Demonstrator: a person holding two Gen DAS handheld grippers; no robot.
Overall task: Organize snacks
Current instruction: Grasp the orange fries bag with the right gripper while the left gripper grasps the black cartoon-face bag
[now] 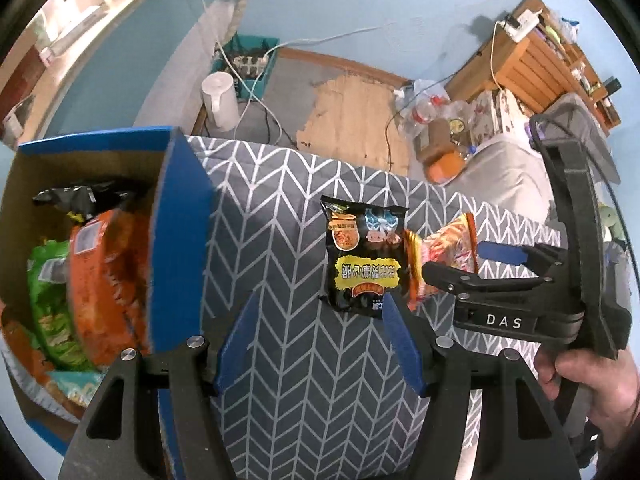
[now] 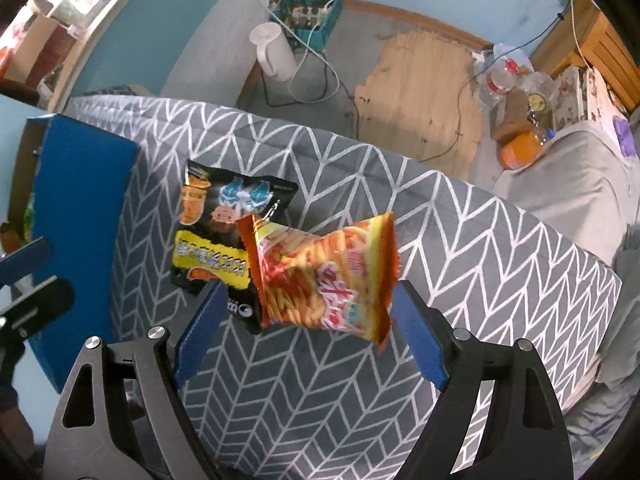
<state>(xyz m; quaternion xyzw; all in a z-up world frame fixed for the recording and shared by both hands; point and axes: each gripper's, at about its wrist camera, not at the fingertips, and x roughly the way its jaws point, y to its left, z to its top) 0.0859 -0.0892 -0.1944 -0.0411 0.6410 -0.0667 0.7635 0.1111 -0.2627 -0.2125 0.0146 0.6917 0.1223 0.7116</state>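
Fingers (image 2: 420,344) of both grippers spread apart, right straddling the orange snack bag (image 2: 324,272), left (image 1: 320,344) near the black bag (image 1: 362,256).

White letters "DAS" stood on the black plastic body of the right gripper (image 1: 504,322), seen from the left wrist. The black foil snack packet (image 1: 364,256), lying near the far edge of the grey chevron-patterned cloth (image 1: 288,380), carried upside-down Chinese characters on a yellow band, too distorted to read. The orange-and-yellow crinkled snack packet (image 2: 328,276) bore red script, also unreadable.
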